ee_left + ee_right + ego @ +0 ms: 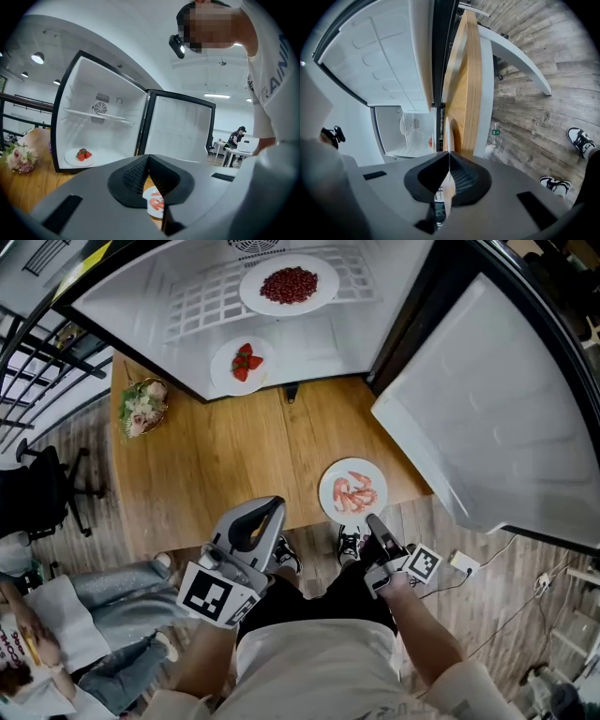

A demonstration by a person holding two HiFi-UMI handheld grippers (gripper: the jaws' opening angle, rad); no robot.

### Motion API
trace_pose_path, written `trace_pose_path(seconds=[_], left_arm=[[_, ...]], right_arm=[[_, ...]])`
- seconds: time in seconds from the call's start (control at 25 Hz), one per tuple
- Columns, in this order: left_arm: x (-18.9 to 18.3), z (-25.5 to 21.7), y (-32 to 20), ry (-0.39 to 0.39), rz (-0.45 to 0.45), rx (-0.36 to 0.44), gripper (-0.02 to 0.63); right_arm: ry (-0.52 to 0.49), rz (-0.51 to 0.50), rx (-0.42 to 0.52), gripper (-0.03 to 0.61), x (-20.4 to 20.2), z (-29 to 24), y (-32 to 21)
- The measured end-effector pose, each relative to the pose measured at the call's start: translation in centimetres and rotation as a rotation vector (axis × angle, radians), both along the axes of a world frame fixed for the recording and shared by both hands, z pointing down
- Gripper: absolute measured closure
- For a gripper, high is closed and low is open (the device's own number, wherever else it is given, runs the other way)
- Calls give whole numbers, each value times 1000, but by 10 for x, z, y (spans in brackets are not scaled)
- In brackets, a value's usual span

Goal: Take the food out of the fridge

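A white plate of shrimp [352, 491] sits on the wooden table [216, 465] near its front edge. My right gripper [372, 521] is shut on that plate's near rim; in the right gripper view the plate [446, 129] runs edge-on between the jaws of the right gripper [449, 153]. My left gripper [272, 505] hovers at the table's front edge, left of the plate, shut and empty. Past the shut tips of the left gripper [148, 158] I see the shrimp plate [157, 202]. In the open fridge [309, 343], a strawberry plate [242, 363] lies on the floor and a red bean plate [289, 285] on the wire shelf.
The fridge door [487, 409] stands wide open to the right of the table. A small bunch of flowers [141, 409] rests at the table's left edge. A seated person [66, 624] is at lower left. A bottle [495, 132] stands on the plank floor.
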State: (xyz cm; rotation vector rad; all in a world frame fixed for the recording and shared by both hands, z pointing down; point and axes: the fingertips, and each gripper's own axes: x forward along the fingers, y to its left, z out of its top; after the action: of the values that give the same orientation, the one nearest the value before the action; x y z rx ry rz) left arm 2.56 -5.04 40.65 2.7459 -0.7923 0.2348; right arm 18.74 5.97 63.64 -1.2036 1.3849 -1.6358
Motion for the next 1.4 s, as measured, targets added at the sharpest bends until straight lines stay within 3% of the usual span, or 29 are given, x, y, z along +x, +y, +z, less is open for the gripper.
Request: trace_pose_path(seconds=[0.32, 0.44, 0.84, 0.92, 0.96, 1.04, 1.4], left_arm=[[24, -1, 7, 3, 70, 19, 604], [30, 1, 9, 0, 90, 18, 604], [54, 0, 22, 7, 164, 20, 604], [56, -2, 22, 10, 163, 27, 604], [57, -3, 21, 11, 162, 31, 604], [57, -6, 19, 15, 158, 38, 604], [36, -46, 8, 52, 78, 96, 604]], right_arm=[[-53, 19, -31, 552, -3, 0, 5], [-61, 23, -28, 502, -3, 2, 6], [6, 9, -51, 477, 4, -5, 34], [64, -37, -62, 486, 5, -12, 43], [108, -60, -65, 532, 6, -18, 48], [226, -100, -40, 554, 10, -37, 48], [706, -186, 300, 558, 3, -193, -35]])
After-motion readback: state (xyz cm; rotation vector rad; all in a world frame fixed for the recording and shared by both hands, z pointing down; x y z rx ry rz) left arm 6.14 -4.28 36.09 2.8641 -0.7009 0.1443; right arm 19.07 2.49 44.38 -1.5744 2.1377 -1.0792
